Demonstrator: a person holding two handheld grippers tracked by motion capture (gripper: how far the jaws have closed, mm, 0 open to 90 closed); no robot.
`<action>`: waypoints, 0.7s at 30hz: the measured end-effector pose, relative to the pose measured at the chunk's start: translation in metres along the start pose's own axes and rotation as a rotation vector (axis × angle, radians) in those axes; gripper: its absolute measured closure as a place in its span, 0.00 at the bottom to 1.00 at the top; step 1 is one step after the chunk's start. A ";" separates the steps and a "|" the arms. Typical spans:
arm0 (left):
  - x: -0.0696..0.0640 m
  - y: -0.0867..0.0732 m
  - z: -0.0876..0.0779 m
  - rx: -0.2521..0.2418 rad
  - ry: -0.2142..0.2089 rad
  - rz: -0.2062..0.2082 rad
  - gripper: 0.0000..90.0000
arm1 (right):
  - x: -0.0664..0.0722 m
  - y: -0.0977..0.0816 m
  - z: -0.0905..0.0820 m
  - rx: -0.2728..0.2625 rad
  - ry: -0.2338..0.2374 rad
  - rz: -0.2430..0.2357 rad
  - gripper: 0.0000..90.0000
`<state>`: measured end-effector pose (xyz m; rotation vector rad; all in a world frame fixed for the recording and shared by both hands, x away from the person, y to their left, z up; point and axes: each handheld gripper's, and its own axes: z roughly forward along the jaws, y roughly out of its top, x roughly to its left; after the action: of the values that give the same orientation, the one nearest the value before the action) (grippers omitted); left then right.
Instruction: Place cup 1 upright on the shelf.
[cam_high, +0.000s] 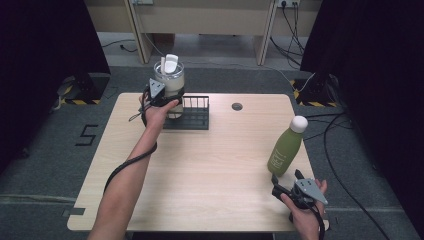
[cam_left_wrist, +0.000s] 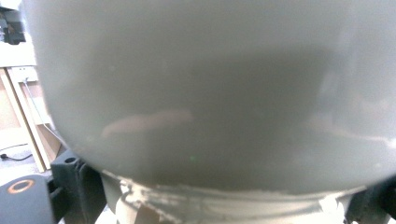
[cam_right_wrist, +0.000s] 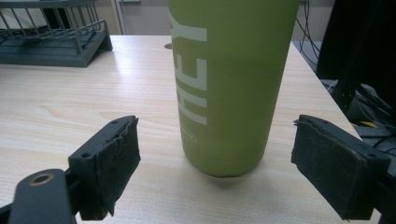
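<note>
At far left of the high view we see the left gripper (cam_high: 167, 100) closed around a translucent lidded cup (cam_high: 171, 80) with a white straw, held above the left end of the black wire rack (cam_high: 196, 116) at the table's far edge. The left gripper view adds only the cup's frosted grey wall (cam_left_wrist: 210, 93) pressed close to the lens, and we cannot tell there where the pads sit. Moving right, we find bare wooden table (cam_high: 210, 165), then the green bottle (cam_high: 285, 150) with its white cap, upright near the right edge. The right gripper (cam_high: 287, 186) rests just in front of it. The right gripper view shows what the high view cannot: both padded jaws stand wide apart, the bottle (cam_right_wrist: 229, 88) between and beyond them, untouched, with pale lettering on its side.
</note>
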<state>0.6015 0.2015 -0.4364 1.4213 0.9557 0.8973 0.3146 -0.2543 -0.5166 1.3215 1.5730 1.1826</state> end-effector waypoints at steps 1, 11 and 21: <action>0.000 -0.001 0.000 0.000 0.001 0.000 0.09 | 0.000 0.000 0.000 0.000 0.000 -0.001 0.17; 0.000 -0.006 0.000 0.010 0.003 -0.009 0.09 | 0.000 0.000 0.000 -0.001 0.000 -0.001 0.17; 0.001 -0.008 -0.002 0.011 0.002 -0.013 0.09 | 0.000 0.000 0.000 0.000 0.002 -0.004 0.17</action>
<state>0.5996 0.2032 -0.4438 1.4219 0.9715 0.8852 0.3147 -0.2538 -0.5169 1.3169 1.5767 1.1817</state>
